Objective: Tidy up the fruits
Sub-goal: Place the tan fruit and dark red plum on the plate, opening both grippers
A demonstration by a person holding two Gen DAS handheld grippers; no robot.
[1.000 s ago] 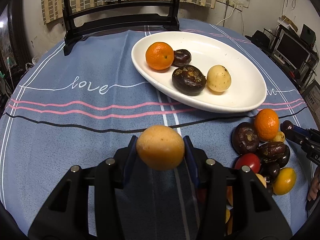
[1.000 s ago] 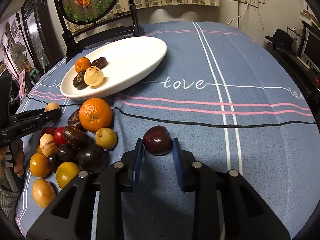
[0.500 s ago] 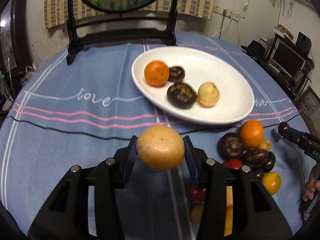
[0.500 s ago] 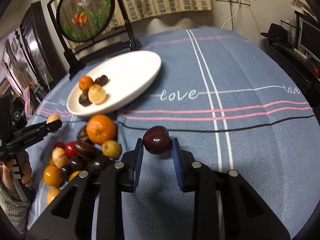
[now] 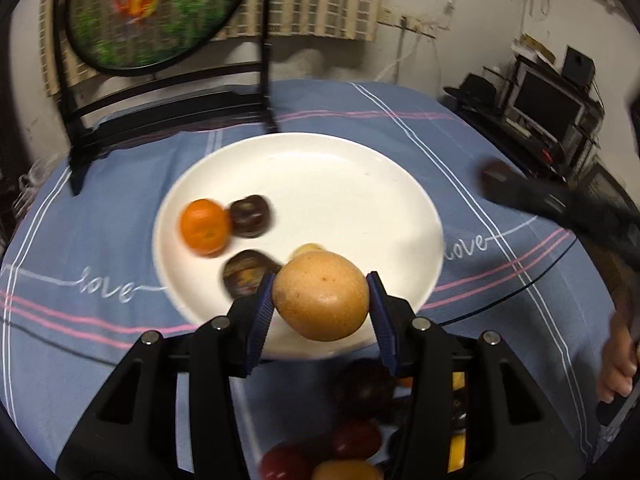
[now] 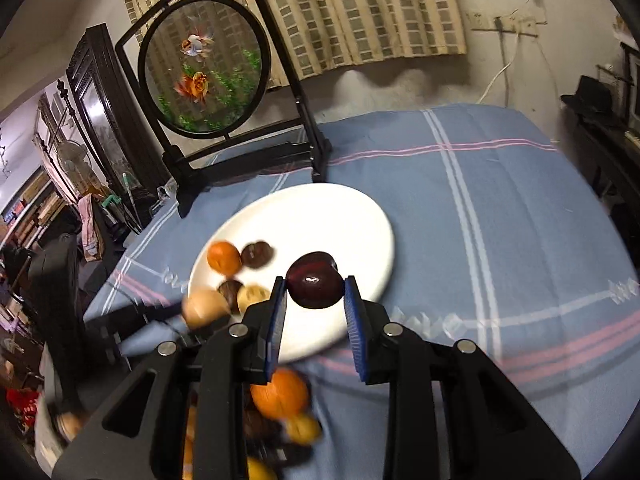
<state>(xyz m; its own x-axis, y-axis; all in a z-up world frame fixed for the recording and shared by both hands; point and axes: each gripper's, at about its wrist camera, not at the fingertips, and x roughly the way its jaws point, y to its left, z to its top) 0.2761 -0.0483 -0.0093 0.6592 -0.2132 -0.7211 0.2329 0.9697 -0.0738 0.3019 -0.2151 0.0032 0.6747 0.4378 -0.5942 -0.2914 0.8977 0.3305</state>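
Note:
My left gripper (image 5: 320,298) is shut on a round tan-yellow fruit (image 5: 322,294), held above the near rim of the white oval plate (image 5: 340,184). My right gripper (image 6: 314,292) is shut on a dark red plum (image 6: 316,280), also raised over the plate (image 6: 332,220). On the plate lie an orange (image 5: 205,226), two dark fruits (image 5: 251,216) and a pale one, partly hidden. The right gripper with its plum (image 5: 496,174) shows blurred at the right of the left wrist view. The left gripper's fruit (image 6: 204,307) appears at the left of the right wrist view.
Loose fruits lie in a pile (image 5: 352,440) on the blue tablecloth (image 6: 500,208) under both grippers. A black stand with a round goldfish panel (image 6: 204,64) rises behind the plate. A person's hand (image 5: 618,360) is at the right edge. Furniture crowds the room's sides.
Both grippers have risen from beside the fruit pile and moved toward the plate, each keeping its fruit. The plate now sits right under and ahead of the fingers.

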